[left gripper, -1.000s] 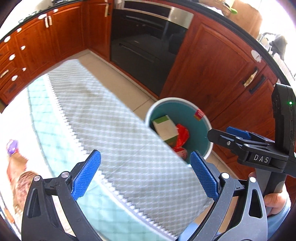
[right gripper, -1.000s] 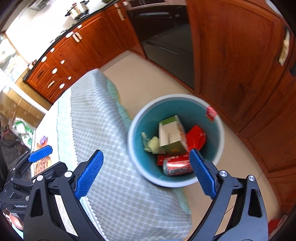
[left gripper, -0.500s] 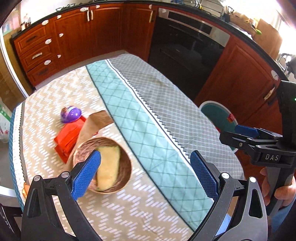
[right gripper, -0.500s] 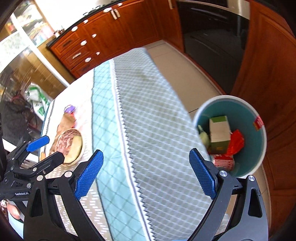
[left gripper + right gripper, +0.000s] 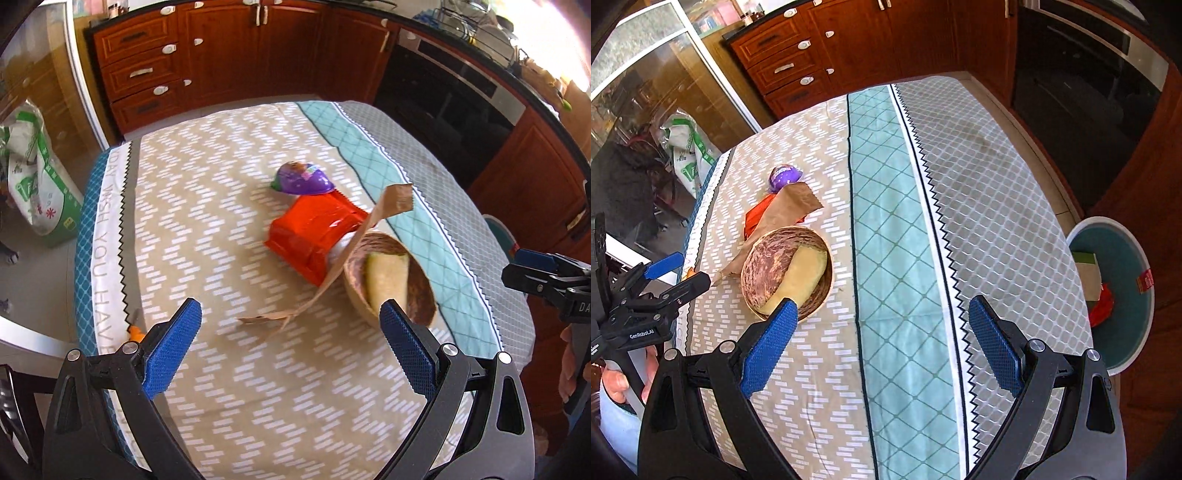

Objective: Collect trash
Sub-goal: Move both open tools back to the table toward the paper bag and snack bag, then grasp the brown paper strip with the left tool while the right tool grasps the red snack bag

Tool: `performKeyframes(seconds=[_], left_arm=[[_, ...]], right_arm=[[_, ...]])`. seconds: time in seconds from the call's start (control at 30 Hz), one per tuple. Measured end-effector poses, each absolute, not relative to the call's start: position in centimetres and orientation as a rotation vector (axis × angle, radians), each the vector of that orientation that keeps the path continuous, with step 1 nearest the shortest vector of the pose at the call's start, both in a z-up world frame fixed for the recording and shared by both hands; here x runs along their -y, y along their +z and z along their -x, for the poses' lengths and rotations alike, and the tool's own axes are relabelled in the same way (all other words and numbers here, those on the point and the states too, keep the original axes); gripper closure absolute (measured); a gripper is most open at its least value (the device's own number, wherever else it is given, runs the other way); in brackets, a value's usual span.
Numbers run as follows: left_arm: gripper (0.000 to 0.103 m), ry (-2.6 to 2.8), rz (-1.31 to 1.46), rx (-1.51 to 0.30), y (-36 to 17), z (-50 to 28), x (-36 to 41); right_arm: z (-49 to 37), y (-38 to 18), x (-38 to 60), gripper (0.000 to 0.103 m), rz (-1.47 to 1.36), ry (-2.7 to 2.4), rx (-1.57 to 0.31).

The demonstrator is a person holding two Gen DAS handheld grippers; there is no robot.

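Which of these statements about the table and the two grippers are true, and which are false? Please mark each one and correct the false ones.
1. The left gripper holds the red wrapper. False: its jaws are open and empty, and the wrapper lies on the tablecloth.
2. A brown paper strip lies across the red wrapper. True.
3. The woven bowl is empty. False: a pale yellow piece lies in it.
4. The trash bin stands on the floor beside the table and already holds trash. True.
5. The right gripper is shut. False: it is open.
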State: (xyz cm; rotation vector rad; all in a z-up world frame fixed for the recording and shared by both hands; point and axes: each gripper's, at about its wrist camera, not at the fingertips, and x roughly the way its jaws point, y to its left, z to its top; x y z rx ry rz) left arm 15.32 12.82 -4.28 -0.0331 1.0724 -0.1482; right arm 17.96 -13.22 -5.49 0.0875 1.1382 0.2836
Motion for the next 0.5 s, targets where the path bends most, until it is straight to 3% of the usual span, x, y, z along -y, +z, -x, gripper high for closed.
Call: performKeyframes(seconds=[0.3,0.47,0.5], left_arm=[[0.006,-0.207,-0.043,-1.118,-7.2,-16.2,-12.4],[0.033,-0.237,-0.073,-1.143,-8.5,-17.6,-11.5],[0.034,-0.241,-0.078,-1.144,-8.7,-17.8,-11.4]], right_arm=[[-20.0,-5.7,9.6,0.013,-0.041,0.316,-1.155],[-21.0,-6.4,9.2,0.013,-0.05,0.307,-1.175],[-21.1,-6.5,9.2,0.013,-0.052,0.308,-1.178]])
